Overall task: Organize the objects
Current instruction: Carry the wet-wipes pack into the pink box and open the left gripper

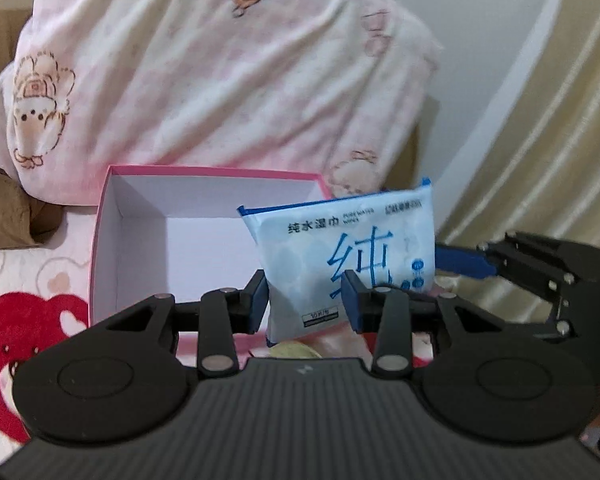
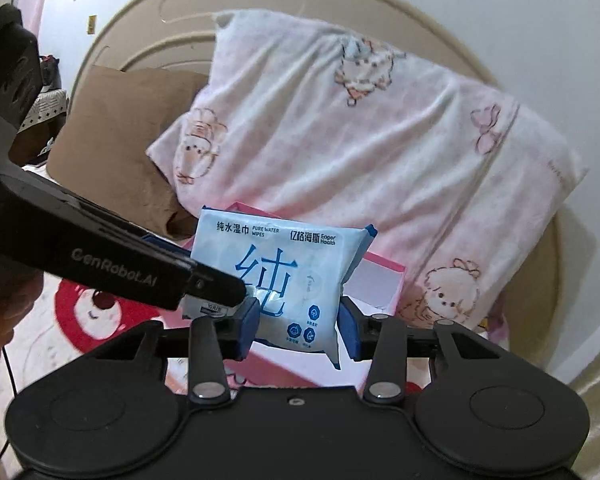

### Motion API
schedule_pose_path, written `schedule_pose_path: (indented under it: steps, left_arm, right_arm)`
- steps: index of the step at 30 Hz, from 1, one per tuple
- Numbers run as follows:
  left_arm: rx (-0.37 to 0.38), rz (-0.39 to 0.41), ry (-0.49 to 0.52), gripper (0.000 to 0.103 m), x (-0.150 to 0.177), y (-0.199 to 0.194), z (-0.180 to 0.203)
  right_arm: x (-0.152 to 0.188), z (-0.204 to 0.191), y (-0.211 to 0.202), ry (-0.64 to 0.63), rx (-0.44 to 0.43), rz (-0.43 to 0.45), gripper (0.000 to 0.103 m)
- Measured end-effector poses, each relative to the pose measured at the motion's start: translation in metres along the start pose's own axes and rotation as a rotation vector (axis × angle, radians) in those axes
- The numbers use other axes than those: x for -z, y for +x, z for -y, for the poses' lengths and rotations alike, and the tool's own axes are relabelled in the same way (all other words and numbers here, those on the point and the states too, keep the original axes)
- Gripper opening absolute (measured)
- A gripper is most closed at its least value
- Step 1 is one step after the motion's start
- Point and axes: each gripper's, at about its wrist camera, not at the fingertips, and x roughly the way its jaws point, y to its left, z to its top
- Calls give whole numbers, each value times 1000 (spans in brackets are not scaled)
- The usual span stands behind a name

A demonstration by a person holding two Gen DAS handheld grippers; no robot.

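A light-blue pack of wet wipes (image 1: 352, 240) with blue lettering hangs upright in the air, over the near right side of an open pink box (image 1: 140, 240) with a white inside. My left gripper (image 1: 306, 300) is shut on the pack's lower left part. In the right wrist view the same pack (image 2: 288, 264) sits between the pads of my right gripper (image 2: 298, 328), which is shut on its lower right part. The left gripper (image 2: 220, 290) reaches in from the left there, and the right gripper (image 1: 468, 264) comes in from the right in the left wrist view.
The pink box (image 2: 380, 280) rests on a bed sheet (image 1: 20, 320) with a red bear print. Behind it leans a big pink-and-white pillow (image 2: 380, 140), with a brown pillow (image 2: 120, 140) to its left and a beige headboard (image 2: 228, 0) behind them. A hand (image 2: 4, 320) shows at the left edge.
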Motion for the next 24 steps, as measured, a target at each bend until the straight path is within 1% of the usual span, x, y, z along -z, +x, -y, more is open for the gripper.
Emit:
schedule_pose_path:
  steps: [1, 2, 4, 6, 8, 11, 15, 17, 18, 19, 21, 22, 23, 24]
  left_arm:
    - [-8, -15, -13, 38, -5, 15, -7]
    - [-41, -4, -61, 38, -9, 29, -15]
    - [-28, -43, -118, 38, -17, 58, -33]
    - [-29, -73, -165, 38, -21, 83, -46]
    - [-48, -95, -151, 38, -24, 110, -53]
    - [-67, -127, -167, 38, -29, 143, -63]
    - [-50, -168, -225, 38, -32, 181, -78]
    - [-46, -182, -236, 38, -34, 194, -81]
    - [-48, -186, -237, 39, -35, 199, -81]
    - [-41, -170, -246, 39, -37, 205, -81]
    - [-59, -160, -247, 44, -39, 213, -82]
    - [-69, -167, -242, 46, -40, 218, -81]
    - [-79, -181, -229, 51, -40, 224, -79]
    - [-102, -200, -209, 54, -40, 229, -77]
  right_arm:
    - [-2, 5, 14, 5, -12, -18, 48]
    - [-2, 9, 28, 8, -13, -29, 48]
    - [-2, 16, 56, 11, -12, -66, 48]
    - [-2, 27, 83, 50, -23, -96, 48]
    - [0, 35, 107, 72, -20, -118, 48]
    - [2, 46, 140, 116, -16, -165, 48]
    - [4, 55, 173, 131, 13, -206, 48]
    - [3, 58, 184, 136, 28, -226, 48]
    - [2, 60, 190, 129, 37, -234, 48]
    - [3, 63, 196, 122, 43, -241, 48]
    - [4, 62, 206, 97, 46, -249, 50]
    - [4, 61, 210, 88, 60, -246, 50]
    - [3, 60, 212, 82, 79, -243, 49]
    - [2, 58, 214, 70, 90, -238, 50]
